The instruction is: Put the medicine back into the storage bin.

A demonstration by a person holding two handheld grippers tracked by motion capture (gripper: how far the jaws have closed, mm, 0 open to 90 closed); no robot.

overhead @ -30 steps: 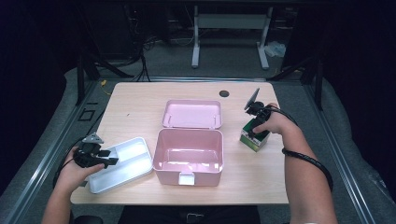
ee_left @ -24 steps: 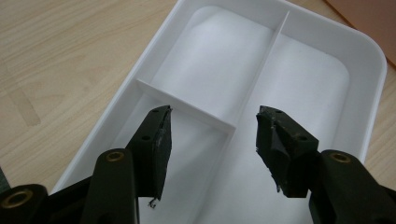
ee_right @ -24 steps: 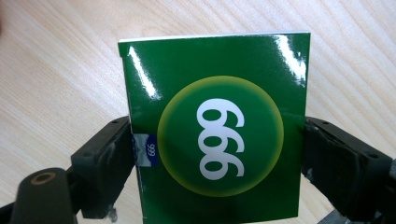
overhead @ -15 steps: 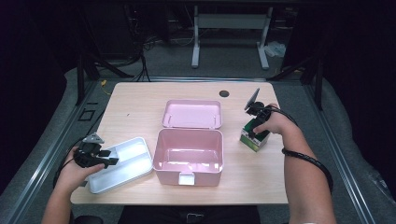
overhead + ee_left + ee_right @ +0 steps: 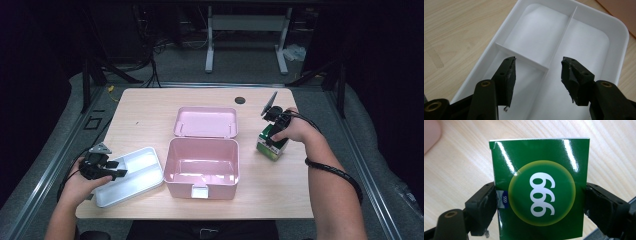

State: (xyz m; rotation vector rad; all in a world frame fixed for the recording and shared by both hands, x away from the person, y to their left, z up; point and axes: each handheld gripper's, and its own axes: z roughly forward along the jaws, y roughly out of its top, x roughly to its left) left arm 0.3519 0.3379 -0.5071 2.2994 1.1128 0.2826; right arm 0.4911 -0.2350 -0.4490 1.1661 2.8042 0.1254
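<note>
Nothing has moved: right gripper (image 5: 539,202) jaws clamp the green box (image 5: 539,187); left gripper (image 5: 537,75) jaws gape over the white tray (image 5: 596,47).

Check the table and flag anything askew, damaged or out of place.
Nothing spilled or broken. The white divided tray lies skewed to the table edge, its near corner at the edge. The green box has a small nick at one top corner; the right gripper clamps its sides. The pink case sits open and empty.

My light wooden table (image 5: 150,107) carries an open pink plastic box (image 5: 201,161), its lid (image 5: 205,121) laid back flat. Beyond my table stands a grey metal frame (image 5: 247,30) on the dark floor.
</note>
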